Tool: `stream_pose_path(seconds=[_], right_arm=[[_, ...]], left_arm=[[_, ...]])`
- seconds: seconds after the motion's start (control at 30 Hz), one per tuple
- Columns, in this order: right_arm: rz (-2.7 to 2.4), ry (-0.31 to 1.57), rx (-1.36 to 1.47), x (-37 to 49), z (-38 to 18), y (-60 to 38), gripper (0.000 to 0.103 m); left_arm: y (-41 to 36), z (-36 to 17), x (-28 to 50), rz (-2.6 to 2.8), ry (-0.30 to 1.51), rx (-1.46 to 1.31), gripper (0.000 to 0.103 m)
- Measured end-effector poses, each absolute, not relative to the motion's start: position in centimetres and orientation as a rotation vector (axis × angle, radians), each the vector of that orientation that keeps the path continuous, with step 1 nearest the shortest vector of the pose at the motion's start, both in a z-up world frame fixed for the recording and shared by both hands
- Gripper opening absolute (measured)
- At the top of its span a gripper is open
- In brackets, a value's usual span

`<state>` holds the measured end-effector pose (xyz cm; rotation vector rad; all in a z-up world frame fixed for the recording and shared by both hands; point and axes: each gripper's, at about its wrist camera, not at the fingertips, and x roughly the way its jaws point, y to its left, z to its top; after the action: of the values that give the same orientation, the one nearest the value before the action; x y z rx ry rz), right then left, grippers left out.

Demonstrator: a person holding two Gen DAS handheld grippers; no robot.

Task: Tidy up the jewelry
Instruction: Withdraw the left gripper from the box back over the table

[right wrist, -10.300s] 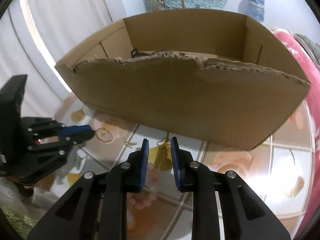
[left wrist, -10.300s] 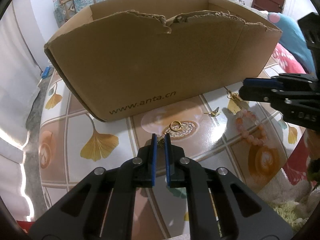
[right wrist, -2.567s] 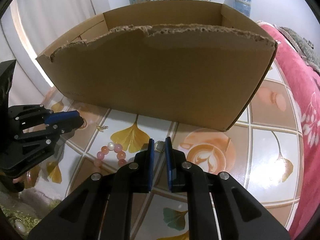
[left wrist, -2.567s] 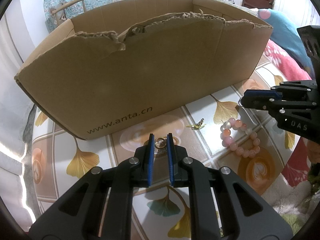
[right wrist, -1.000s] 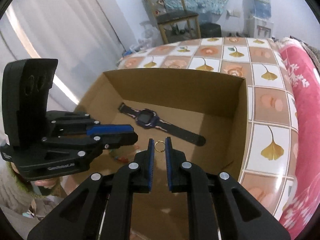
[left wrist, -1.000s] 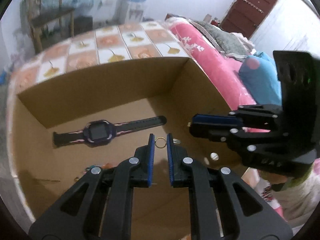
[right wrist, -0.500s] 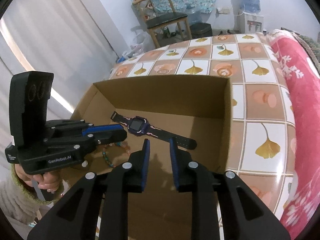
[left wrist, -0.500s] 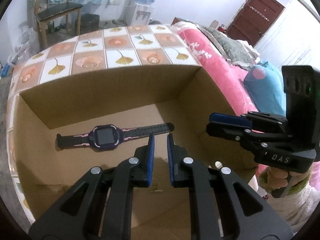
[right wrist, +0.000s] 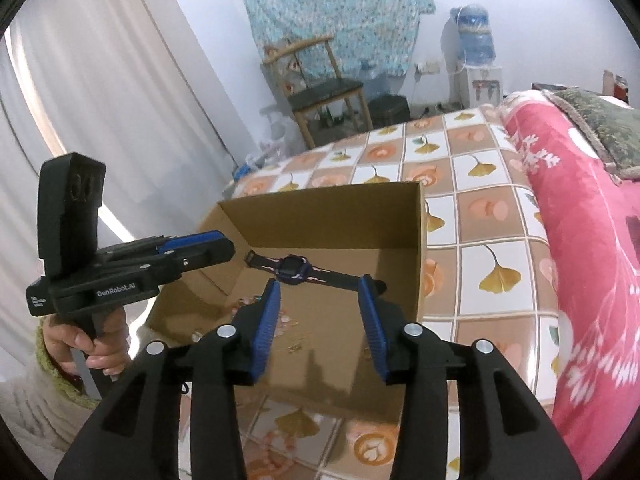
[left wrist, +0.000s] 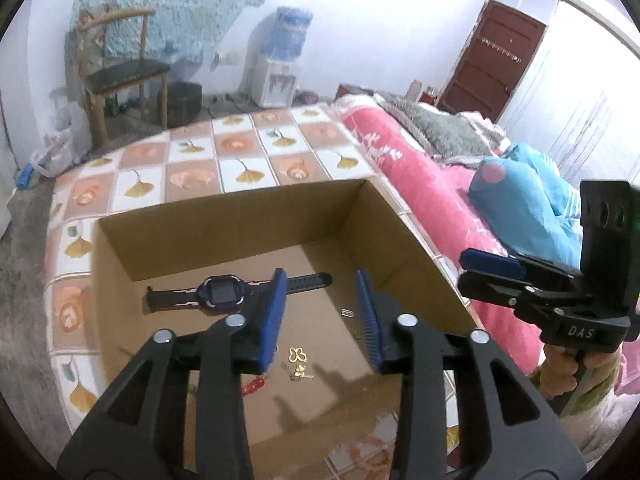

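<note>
An open cardboard box (left wrist: 232, 205) (right wrist: 320, 191) stands on the tiled table. On its floor lie a dark purple watch (left wrist: 219, 295) (right wrist: 293, 270), small gold pieces (left wrist: 298, 356) and a red bit (left wrist: 252, 386). My left gripper (left wrist: 320, 276) hangs above the near side of the box, its jaws opening with nothing between them. My right gripper (right wrist: 320, 284) hovers over the box likewise, its jaws opening and empty. Each gripper shows side-on in the other's view, the right gripper (left wrist: 468, 266) at the right and the left gripper (right wrist: 224, 250) at the left.
The table (left wrist: 192, 176) carries a ginkgo-leaf tile pattern. Pink bedding (right wrist: 580, 220) and a blue pillow (left wrist: 520, 200) lie to the right. A wooden chair (left wrist: 120, 72) and a water dispenser (left wrist: 280, 64) stand beyond the table. A person's hand (right wrist: 100, 344) holds the left gripper's handle.
A second ago each gripper held a small gold ring over the box. The rings are now gone from the jaws, both pairs of jaws have spread, and both grippers have pulled up and back.
</note>
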<state>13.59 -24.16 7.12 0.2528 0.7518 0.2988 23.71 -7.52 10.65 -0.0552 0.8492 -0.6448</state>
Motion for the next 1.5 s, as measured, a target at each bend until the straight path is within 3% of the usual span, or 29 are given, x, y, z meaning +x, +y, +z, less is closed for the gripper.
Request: stream_pose_path(seconds=[0.23, 0.37, 0.4, 0.47, 0.8, 1.5], right_arm=[[0.301, 0.677, 0.295, 8.8, 7.0, -23.6, 0.051], [0.331, 0.666, 0.283, 6.7, 6.0, -22.5, 0.062], [0.337, 0.665, 0.271, 6.2, 5.7, -22.0, 0.069], [0.334, 0.666, 0.260, 5.5, 5.1, -21.4, 0.076], [0.388, 0.756, 0.254, 4.2, 2.3, -19.2, 0.076], [0.384, 0.748, 0.263, 3.7, 2.4, -18.5, 0.076]], left_arm=[[-3.5, 11.9, 17.0, -0.633, 0.744, -0.064, 0.064], [-1.4, 11.0, 13.6, -0.588, 0.734, -0.033, 0.077], [-1.2, 10.7, 12.9, -0.576, 0.742, -0.021, 0.079], [-0.7, 10.1, 11.9, -0.558, 0.764, -0.012, 0.080], [-0.3, 7.1, 9.0, -0.539, 0.886, 0.009, 0.084], [-1.4, 6.8, 8.2, -0.526, 0.882, 0.058, 0.084]])
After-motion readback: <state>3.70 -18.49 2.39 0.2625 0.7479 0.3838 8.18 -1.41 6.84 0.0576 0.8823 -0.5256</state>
